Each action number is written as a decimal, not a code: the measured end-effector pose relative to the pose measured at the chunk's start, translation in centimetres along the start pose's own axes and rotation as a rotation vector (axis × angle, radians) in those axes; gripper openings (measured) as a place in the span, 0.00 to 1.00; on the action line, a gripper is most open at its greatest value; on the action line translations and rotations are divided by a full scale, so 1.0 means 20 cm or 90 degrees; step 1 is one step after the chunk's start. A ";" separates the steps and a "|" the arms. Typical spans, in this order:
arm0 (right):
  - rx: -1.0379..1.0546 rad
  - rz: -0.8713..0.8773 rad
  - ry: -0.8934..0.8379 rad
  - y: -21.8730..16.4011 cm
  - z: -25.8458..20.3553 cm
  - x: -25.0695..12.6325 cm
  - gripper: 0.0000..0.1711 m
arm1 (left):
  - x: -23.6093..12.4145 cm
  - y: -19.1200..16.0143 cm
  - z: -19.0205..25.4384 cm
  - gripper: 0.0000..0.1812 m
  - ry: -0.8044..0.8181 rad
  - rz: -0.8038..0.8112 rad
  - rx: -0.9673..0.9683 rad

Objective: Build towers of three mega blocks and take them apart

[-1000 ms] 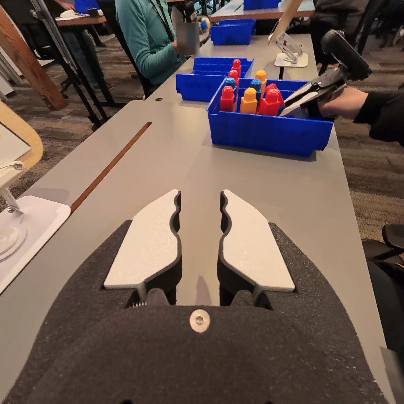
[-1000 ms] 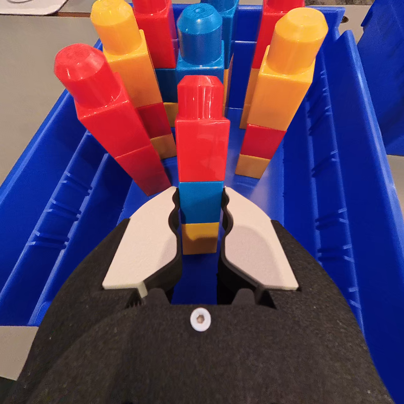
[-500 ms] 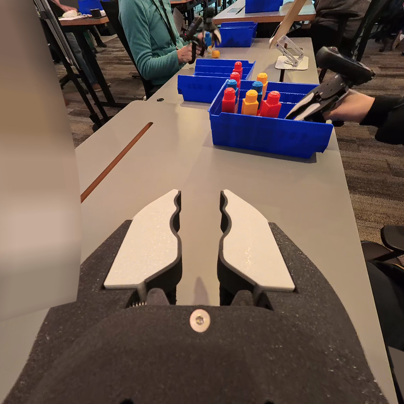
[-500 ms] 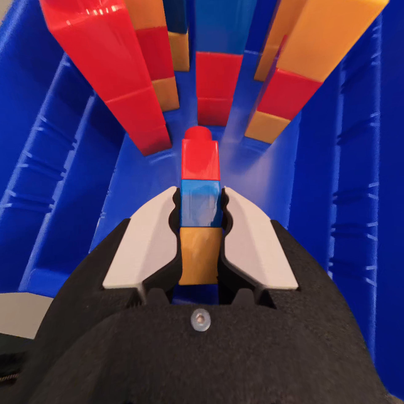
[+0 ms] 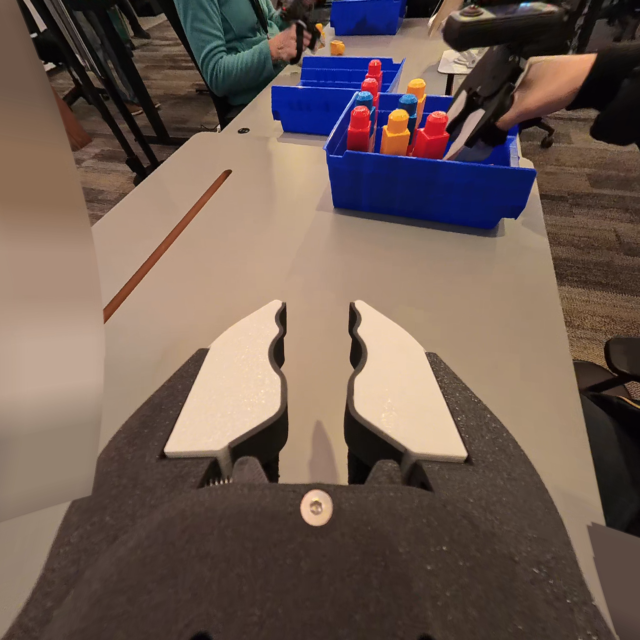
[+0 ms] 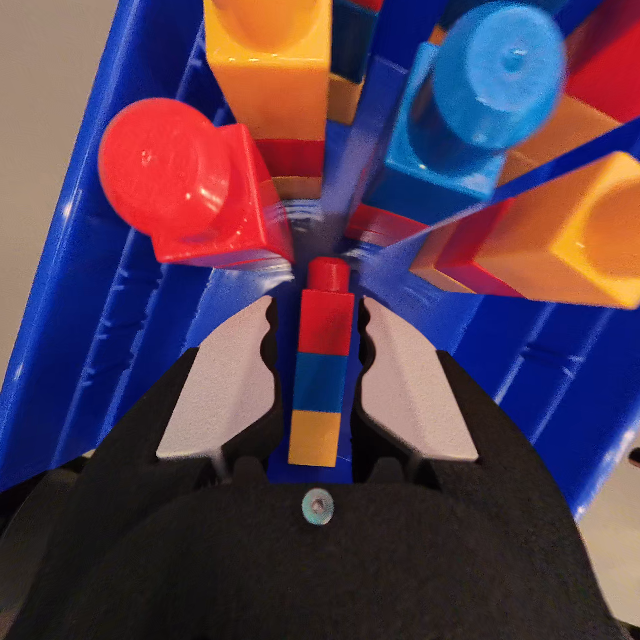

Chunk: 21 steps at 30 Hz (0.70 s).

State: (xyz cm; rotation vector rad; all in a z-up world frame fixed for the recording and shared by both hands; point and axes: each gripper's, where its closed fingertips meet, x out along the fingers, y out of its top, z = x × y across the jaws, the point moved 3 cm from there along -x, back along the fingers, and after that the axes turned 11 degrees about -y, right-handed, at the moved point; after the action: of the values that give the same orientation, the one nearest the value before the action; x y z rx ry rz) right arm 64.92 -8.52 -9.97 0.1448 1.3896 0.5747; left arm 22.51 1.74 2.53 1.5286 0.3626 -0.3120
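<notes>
A long grey table (image 5: 346,263) fills most of the left wrist view, smooth and bare near the camera, with a thin brown slot (image 5: 166,242) cut along its left side. The floor (image 5: 588,242) around it is a streaky grey and brown carpet. The left gripper (image 5: 317,320) hangs over the bare table with its two white fingers apart and nothing between them. Farther up the table sits a blue bin (image 5: 426,194) full of standing block towers in red, orange and blue. Just behind it is a second blue bin (image 5: 304,107). A person in a teal sweater (image 5: 228,48) sits at the far left side of the table. The right gripper (image 6: 316,311) points down into the blue bin (image 6: 86,311). A small tower (image 6: 320,374) lies between its fingers, red block at the far end, then blue, then yellow nearest the camera. The fingers are spread with a thin gap on each side of the tower, so they are not squeezing it. Taller towers stand around it, one with a red top (image 6: 166,173) and one with a blue top (image 6: 491,72).
</notes>
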 end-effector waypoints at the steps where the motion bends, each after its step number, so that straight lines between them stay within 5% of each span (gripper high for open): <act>1: -0.006 -0.023 0.004 0.00 -0.01 0.02 0.25 | 0.00 -0.01 -0.01 0.19 0.001 -0.003 -0.003; 5: -0.023 -0.073 -0.036 0.00 0.02 0.08 0.16 | 0.02 -0.03 -0.02 0.19 0.002 -0.016 -0.008; 15: 0.001 -0.082 -0.022 -0.03 0.02 0.11 0.25 | 0.03 -0.04 -0.01 0.19 -0.002 -0.024 -0.005; 21: -0.007 -0.088 -0.020 -0.07 0.01 0.16 0.21 | 0.04 -0.04 -0.01 0.19 -0.003 -0.028 -0.004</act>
State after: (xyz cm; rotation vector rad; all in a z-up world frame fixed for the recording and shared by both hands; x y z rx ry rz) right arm 65.81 -8.19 -13.32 0.0480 1.3545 0.4633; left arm 22.87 1.91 1.41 1.5144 0.3943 -0.3484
